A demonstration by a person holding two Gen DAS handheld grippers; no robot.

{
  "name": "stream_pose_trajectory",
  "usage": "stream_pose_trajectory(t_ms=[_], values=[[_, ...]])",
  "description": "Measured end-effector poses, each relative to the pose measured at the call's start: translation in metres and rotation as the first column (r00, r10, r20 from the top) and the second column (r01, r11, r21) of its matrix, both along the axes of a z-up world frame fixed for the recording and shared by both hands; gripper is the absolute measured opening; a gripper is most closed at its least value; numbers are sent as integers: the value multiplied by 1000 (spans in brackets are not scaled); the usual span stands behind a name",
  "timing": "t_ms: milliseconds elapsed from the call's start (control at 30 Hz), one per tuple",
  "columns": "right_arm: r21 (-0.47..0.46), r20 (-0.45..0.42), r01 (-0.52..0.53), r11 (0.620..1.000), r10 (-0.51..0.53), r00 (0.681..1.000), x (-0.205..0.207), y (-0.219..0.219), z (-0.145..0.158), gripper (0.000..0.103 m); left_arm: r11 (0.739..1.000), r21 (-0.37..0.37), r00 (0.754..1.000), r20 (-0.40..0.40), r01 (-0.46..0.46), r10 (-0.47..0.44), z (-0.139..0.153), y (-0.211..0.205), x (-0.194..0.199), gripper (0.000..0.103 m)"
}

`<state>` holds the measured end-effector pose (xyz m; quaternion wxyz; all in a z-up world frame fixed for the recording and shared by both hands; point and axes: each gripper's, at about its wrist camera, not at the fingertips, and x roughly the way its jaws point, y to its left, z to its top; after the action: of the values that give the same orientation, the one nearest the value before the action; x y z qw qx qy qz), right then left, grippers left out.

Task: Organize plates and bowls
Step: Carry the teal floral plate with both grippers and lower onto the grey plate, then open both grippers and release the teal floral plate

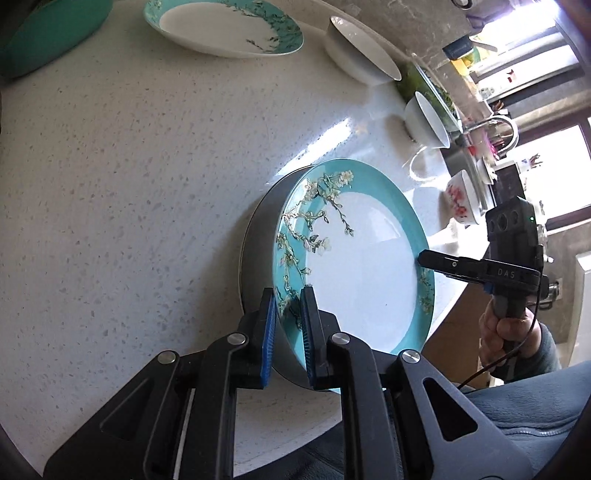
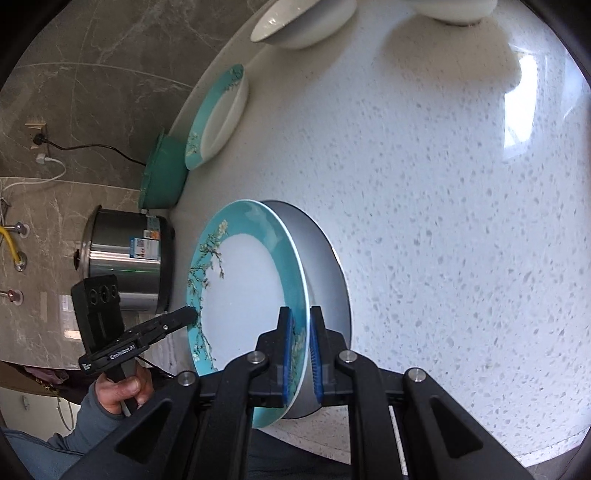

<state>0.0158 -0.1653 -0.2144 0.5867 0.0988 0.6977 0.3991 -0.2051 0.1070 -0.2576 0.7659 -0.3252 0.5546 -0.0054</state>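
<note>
Left wrist view had both grippers, left gripper (image 1: 288,325) and right gripper (image 2: 299,354), clamped on the turquoise blossom-pattern ceramic plate (image 1: 362,266), so I'd keep it level.

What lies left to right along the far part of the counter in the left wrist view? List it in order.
green bowl → blossom-pattern plate on the counter → large white bowl → smaller white bowl → red-flowered bowl
</note>
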Motion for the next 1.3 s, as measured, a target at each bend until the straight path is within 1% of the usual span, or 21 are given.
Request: stream_pose_trajectory(t_ms=[200, 367, 433, 467, 533, 633, 700, 767, 833, 933, 1033, 1100, 1167, 1233, 1300], values=[[-27, 16, -5, 1000, 6, 1000, -8, 4, -8, 13, 1000, 19, 1000, -18, 11, -11, -13, -2, 1, 12], [-37, 42, -4, 999, 5, 999, -12, 7, -9, 14, 999, 50, 1000, -9, 17, -17, -14, -6, 9, 12], [-32, 46, 0, 999, 2, 999, -12, 8, -10, 14, 997, 68, 1000, -10, 22, -21, -13, -7, 13, 12], [-32, 52, -6, 999, 7, 999, -12, 9, -10, 14, 995, 91, 1000, -12, 30, -29, -12, -10, 14, 13], [-46, 84, -26, 999, 29, 996, -15, 12, -8, 14, 992, 116, 999, -11, 42, -41, -9, -13, 16, 14], [-61, 110, -37, 997, 44, 993, -18, 18, -6, 15, 990, 131, 999, -9, 45, -44, -9, -14, 15, 15], [-80, 141, -52, 995, 62, 988, -21, 21, -4, 16, 986, 158, 999, -12, 51, -50, -8, -19, 16, 17], [-117, 193, -79, 990, 101, 976, -27, 28, 1, 18, 983, 177, 999, -12, 53, -52, -6, -22, 18, 17], [-147, 228, -96, 984, 128, 965, -31, 32, 3, 20, 980, 193, 999, -12, 50, -48, -6, -26, 20, 18], [-195, 276, -116, 974, 168, 946, -37, 39, 7, 23, 973, 223, 999, -16, 55, -52, -5, -29, 23, 18], [-226, 310, -131, 965, 199, 930, -43, 44, 9, 30, 967, 248, 998, -19, 61, -58, -4, -32, 25, 20], [-262, 337, -143, 954, 229, 913, -48, 49, 10, 31, 958, 277, 997, -29, 78, -72, -3, -37, 28, 22], [-289, 354, -157, 944, 258, 899, -53, 54, 11, 36, 955, 284, 996, -28, 84, -79, -2, -41, 29, 30], [-309, 369, -164, 937, 277, 887, -56, 57, 11, 36, 951, 295, 995, -31, 96, -90, -1, -45, 30, 35], [-349, 388, -180, 920, 316, 866, -61, 63, 11, 36, 948, 302, 995, -32, 97, -92, -1, -47, 31, 42]])
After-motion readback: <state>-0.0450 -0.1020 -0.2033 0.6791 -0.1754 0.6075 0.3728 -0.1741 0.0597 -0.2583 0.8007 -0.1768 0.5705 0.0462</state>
